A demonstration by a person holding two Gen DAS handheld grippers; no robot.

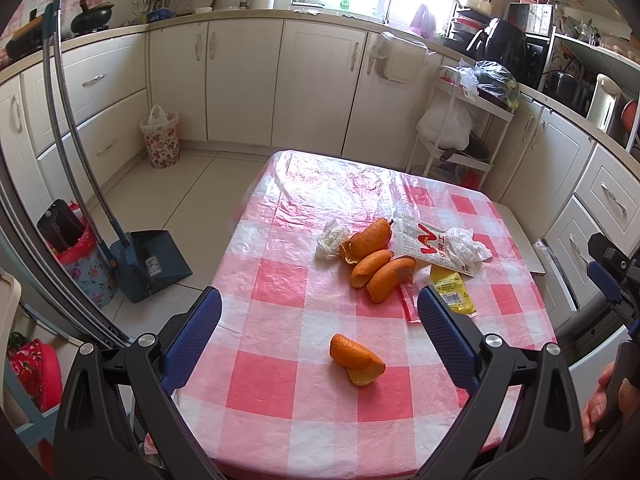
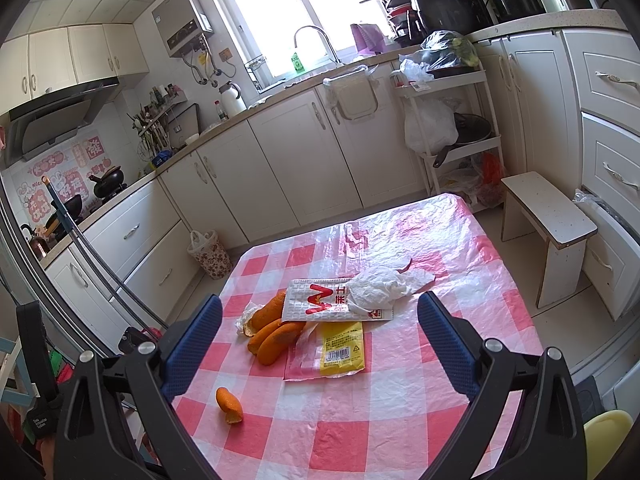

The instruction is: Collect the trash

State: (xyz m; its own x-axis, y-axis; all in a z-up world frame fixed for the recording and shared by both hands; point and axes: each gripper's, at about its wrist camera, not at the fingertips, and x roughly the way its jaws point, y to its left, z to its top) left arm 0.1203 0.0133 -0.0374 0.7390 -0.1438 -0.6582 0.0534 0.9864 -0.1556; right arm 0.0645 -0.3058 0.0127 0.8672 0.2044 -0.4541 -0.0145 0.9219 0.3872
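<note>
Trash lies on a table with a pink checked cloth. A loose orange peel lies nearest. Behind it are several orange peels, a white crumpled tissue, a white paper bag with red print, a crumpled napkin and a yellow wrapper. My left gripper is open and empty above the loose peel. My right gripper is open and empty above the wrapper and bag.
A floral bin with a red liner and a blue dustpan stand on the floor left of the table. A second floral bin stands by the cabinets. A white stool and a white cart stand to the right.
</note>
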